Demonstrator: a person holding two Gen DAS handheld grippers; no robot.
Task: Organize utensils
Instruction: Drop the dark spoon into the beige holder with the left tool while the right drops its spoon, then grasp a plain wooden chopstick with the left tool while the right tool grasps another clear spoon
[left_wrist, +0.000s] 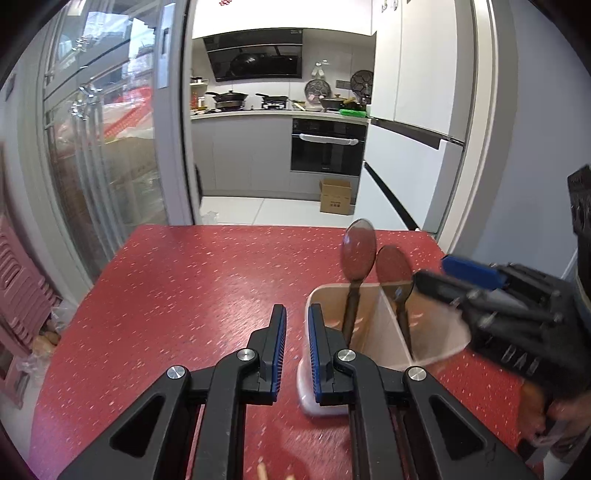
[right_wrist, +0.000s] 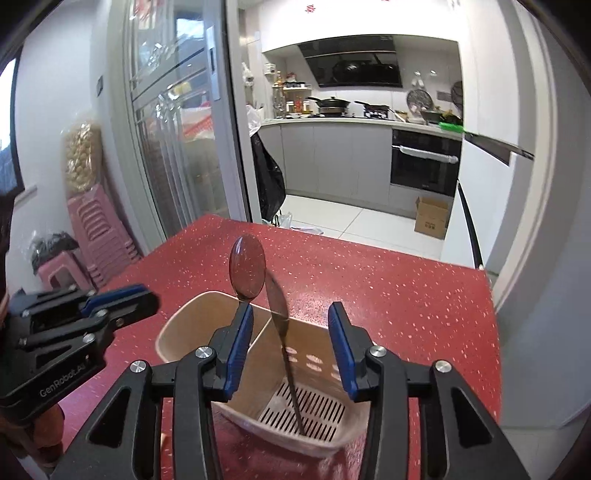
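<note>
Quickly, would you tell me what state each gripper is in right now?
Left gripper: shut, nothing between its pads.
Right gripper: open, holding nothing; a spoon stands free in the utensil holder.

1. The right gripper (right_wrist: 291, 354) fills the lower frame, its blue-padded jaws standing apart with nothing pressed between them.
2. Behind the jaws, a beige utensil holder (right_wrist: 184, 325) sits on the red speckled table (right_wrist: 406, 295), a divider splitting it in two (slotted floor visible on the right side).
3. One dark spoon (right_wrist: 246, 266) stands bowl-up at centre frame; a second spoon (right_wrist: 286, 343) leans in the right compartment.
4. The left gripper (right_wrist: 122, 301) reaches in from the left edge, jaws close together.
</note>
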